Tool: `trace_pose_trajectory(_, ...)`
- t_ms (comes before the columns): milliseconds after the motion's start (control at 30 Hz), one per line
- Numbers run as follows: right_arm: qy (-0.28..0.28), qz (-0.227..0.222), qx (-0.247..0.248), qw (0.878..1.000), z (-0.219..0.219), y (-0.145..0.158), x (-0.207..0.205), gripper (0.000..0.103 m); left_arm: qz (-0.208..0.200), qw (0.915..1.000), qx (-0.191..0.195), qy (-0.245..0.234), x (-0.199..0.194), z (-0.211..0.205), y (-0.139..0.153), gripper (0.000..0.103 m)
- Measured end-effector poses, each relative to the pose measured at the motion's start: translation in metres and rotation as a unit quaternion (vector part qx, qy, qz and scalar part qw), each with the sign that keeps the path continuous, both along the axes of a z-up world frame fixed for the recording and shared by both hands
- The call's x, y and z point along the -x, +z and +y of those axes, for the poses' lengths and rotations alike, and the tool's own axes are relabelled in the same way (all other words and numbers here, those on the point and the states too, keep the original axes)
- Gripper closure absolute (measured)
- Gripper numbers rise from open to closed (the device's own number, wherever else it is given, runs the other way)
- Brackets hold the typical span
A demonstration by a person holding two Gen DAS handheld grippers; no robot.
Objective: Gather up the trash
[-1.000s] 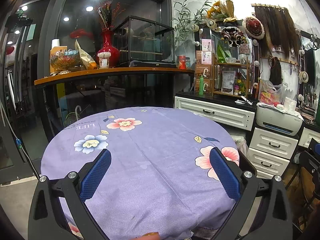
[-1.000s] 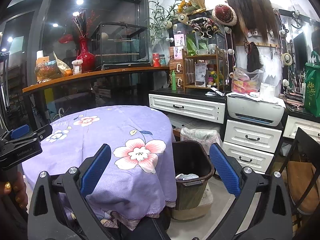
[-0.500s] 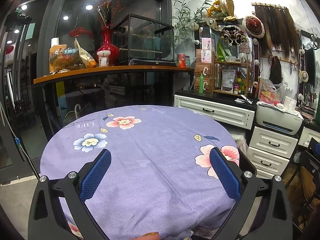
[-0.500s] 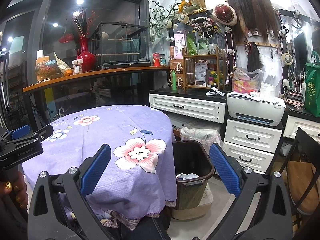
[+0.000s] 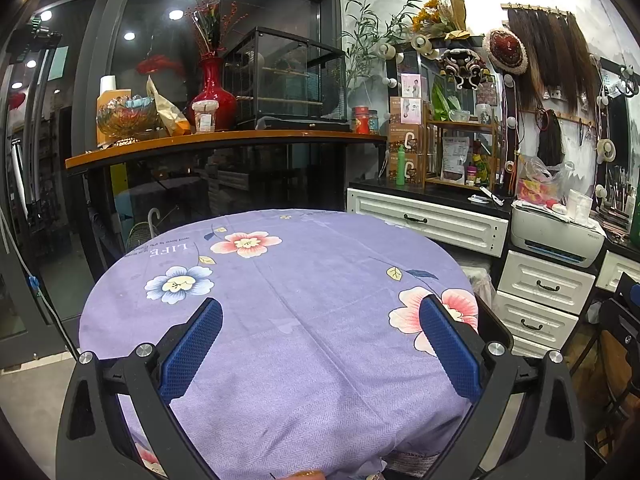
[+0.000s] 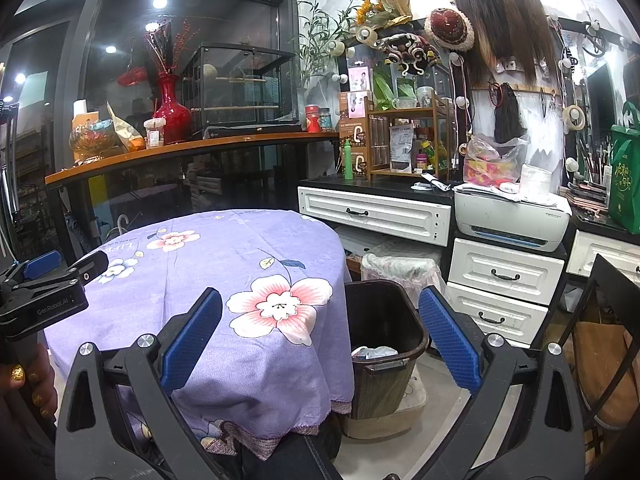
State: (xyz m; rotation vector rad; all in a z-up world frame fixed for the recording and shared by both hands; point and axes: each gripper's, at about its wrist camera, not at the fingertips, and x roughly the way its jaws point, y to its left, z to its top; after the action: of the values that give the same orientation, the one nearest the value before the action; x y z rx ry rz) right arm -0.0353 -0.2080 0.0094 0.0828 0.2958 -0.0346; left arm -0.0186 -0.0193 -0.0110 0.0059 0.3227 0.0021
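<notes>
A round table [image 5: 304, 300] under a purple flowered cloth fills the left wrist view, and no trash lies on the cloth. My left gripper [image 5: 320, 344] hovers open over the table's near edge, nothing between its blue pads. In the right wrist view the same table [image 6: 208, 264] is at the left. A dark brown bin [image 6: 380, 344] stands on the floor beside it, with crumpled white trash [image 6: 374, 353] inside. My right gripper [image 6: 320, 344] is open and empty, held above the table's right edge and the bin. The left gripper [image 6: 44, 284] shows at the far left.
White drawers [image 6: 500, 280] and a printer [image 6: 512, 216] line the right wall. A lined white basket [image 6: 400, 264] sits behind the bin. A dark chair [image 6: 600, 340] stands at the right. A wooden shelf [image 5: 220, 140] with a red vase runs behind the table.
</notes>
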Motion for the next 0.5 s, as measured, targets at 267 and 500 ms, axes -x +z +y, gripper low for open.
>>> trace_pose_trajectory(267,0.0,0.0,0.0,1.0,0.0006,0.0004,-0.0001,0.006,0.002,1.0,0.0,-0.001,-0.0002,-0.0011,-0.0011,0.005)
trace_pose_trajectory(500,0.0,0.0,0.0,1.0,0.0005,0.0009,-0.0002,0.006,-0.002,1.0,-0.003,-0.004,0.0006,-0.0023,-0.0029,0.005)
